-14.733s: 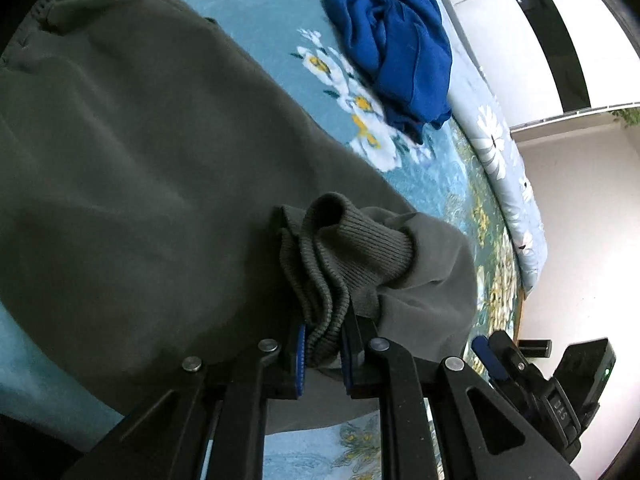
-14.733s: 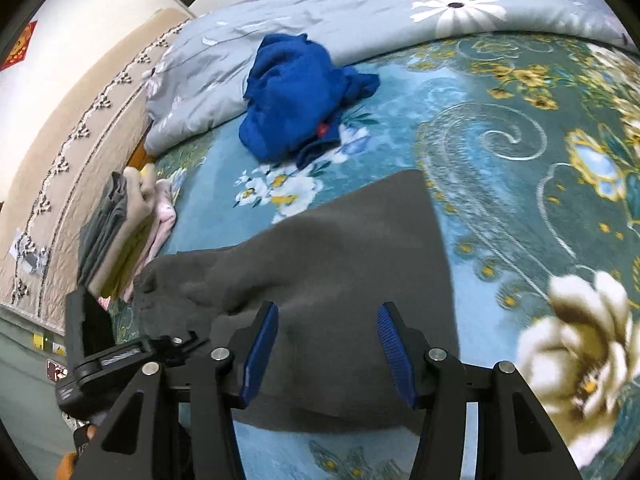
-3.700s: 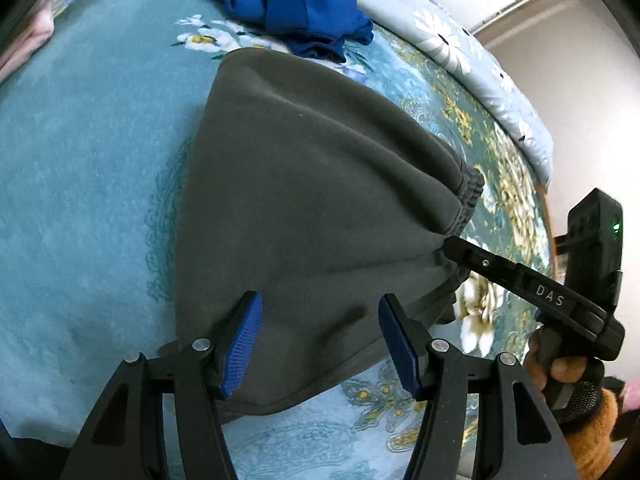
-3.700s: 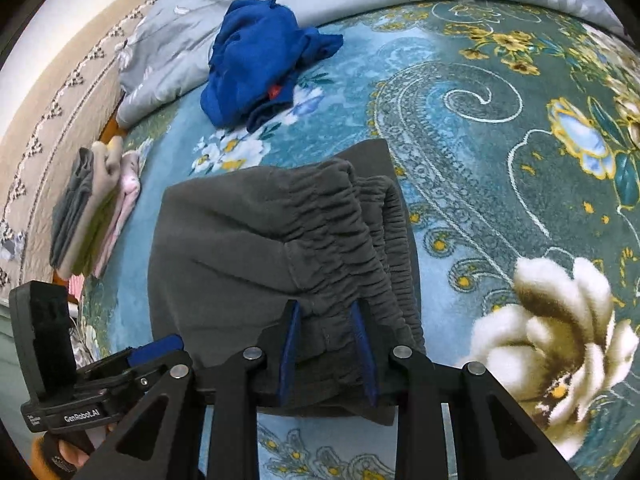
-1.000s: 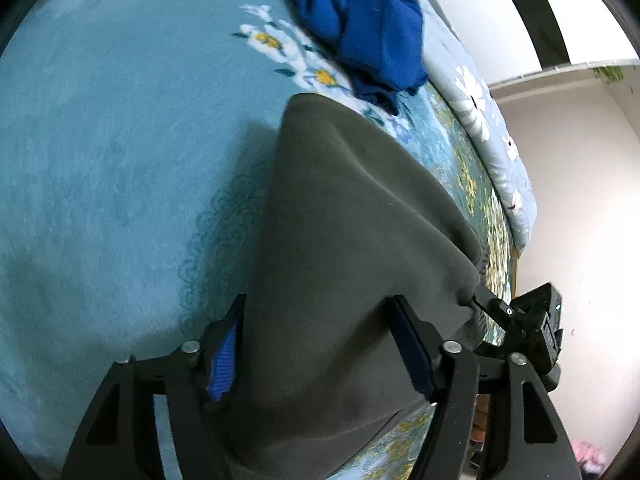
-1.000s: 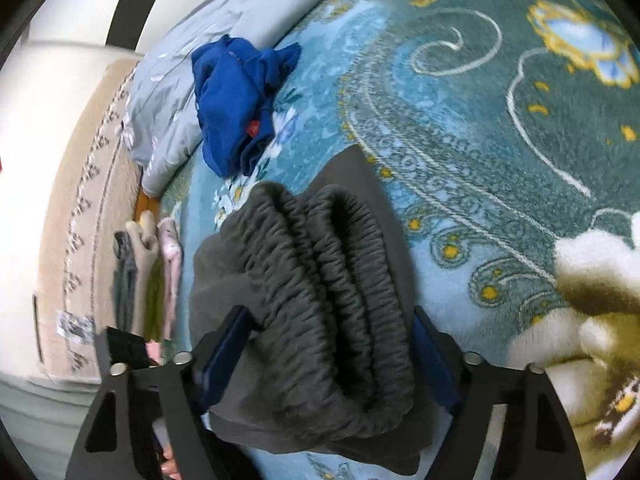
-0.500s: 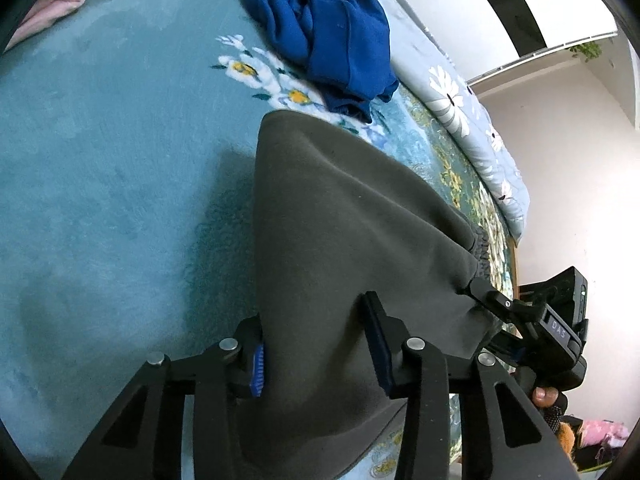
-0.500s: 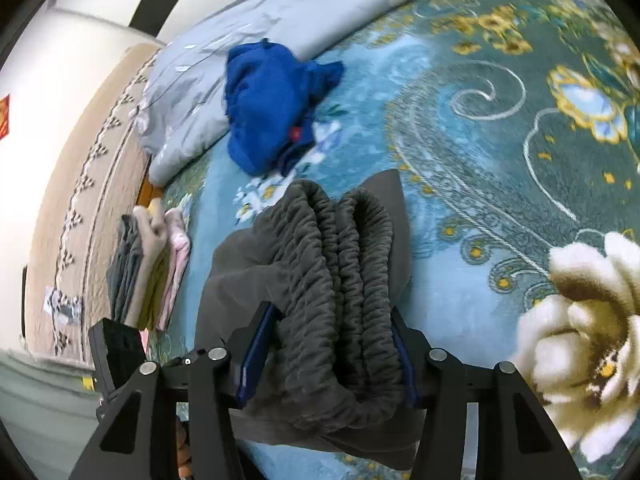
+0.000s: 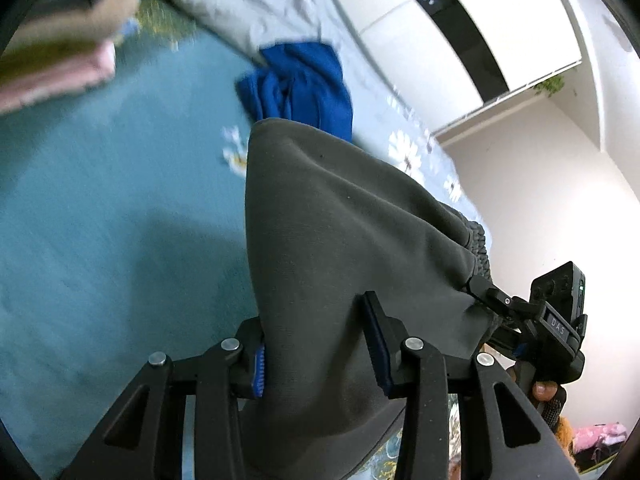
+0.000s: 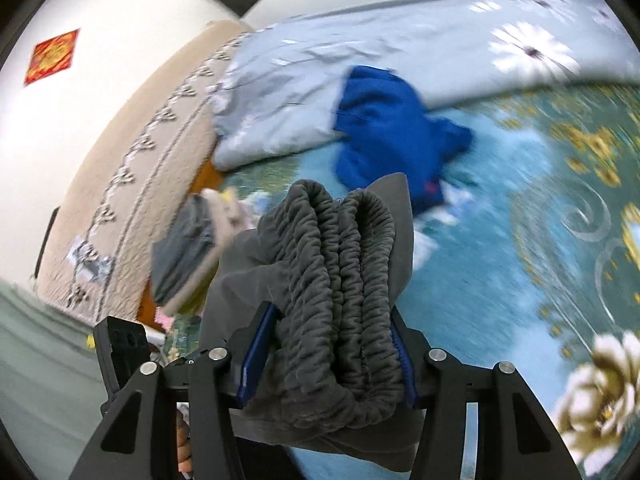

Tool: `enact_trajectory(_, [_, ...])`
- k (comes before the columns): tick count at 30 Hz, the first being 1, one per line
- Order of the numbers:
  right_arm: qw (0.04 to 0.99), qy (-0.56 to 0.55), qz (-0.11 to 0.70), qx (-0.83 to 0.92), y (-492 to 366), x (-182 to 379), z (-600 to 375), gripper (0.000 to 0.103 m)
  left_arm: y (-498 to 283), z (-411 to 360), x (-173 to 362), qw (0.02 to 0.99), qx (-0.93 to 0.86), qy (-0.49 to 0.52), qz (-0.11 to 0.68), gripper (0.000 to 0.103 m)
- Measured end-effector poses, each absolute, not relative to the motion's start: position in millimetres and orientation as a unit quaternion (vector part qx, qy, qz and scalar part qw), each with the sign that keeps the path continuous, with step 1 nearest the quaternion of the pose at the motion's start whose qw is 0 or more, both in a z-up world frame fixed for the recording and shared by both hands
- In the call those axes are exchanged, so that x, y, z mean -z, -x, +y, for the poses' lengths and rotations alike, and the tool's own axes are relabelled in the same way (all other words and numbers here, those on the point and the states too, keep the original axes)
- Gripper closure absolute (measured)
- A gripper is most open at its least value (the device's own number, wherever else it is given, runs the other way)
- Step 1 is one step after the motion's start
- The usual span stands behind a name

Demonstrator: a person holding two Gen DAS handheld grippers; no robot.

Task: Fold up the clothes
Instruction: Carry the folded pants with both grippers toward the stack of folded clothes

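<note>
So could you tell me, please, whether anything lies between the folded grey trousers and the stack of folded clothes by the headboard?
Nothing visible does. Both tools, left and right, clamp the grey trousers. The stack lies just beyond them, over bare bedspread; the blue garment sits off to the side.

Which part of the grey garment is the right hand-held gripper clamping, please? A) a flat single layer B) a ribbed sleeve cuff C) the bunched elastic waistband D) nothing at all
C: in the right wrist view the right hand-held gripper has its blue pads pressed against both sides of the gathered, ruched waistband of the grey garment, folded into thick ridges.
</note>
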State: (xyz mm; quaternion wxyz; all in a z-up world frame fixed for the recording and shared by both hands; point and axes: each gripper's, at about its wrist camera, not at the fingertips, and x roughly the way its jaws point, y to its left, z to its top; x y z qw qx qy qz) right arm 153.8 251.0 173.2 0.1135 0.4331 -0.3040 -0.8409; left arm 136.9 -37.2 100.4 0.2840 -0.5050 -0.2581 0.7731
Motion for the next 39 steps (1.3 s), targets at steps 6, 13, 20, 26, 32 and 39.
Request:
enact_trajectory(6, [0.180, -0.413, -0.300, 0.841, -98.0, -208.8, 190.4, 0.047, -124.6, -99.0, -161.7, 0.268, -0.814, 0.458, -0.234, 0.061])
enact_trajectory(13, [0.253, -0.421, -0.281, 0.824, -8.2, -243.9, 115.2, 0.047, -97.3, -181.3, -218.0, 0.215, -0.853, 0.423, -0.219, 0.061])
enact_trajectory(20, [0.308, -0.437, -0.248, 0.808, 61.1, -262.8, 24.9, 0.047, -66.9, -269.4, -244.1, 0.160, -0.870, 0.403, -0.236, 0.061])
enact_trajectory(26, [0.332, -0.462, -0.218, 0.793, 97.7, -279.6, -48.6, 0.047, -39.6, -325.6, -237.7, 0.121, -0.867, 0.404, -0.267, 0.061])
enact_trajectory(32, [0.346, -0.475, -0.197, 0.785, 144.2, -268.4, -85.5, 0.047, -4.5, -363.9, -224.4, 0.095, -0.858, 0.410, -0.295, 0.061])
enact_trajectory(39, [0.355, -0.486, -0.193, 0.775, 187.7, -243.0, -107.9, 0.047, 32.2, -386.8, -207.7, 0.071, -0.857, 0.415, -0.297, 0.061])
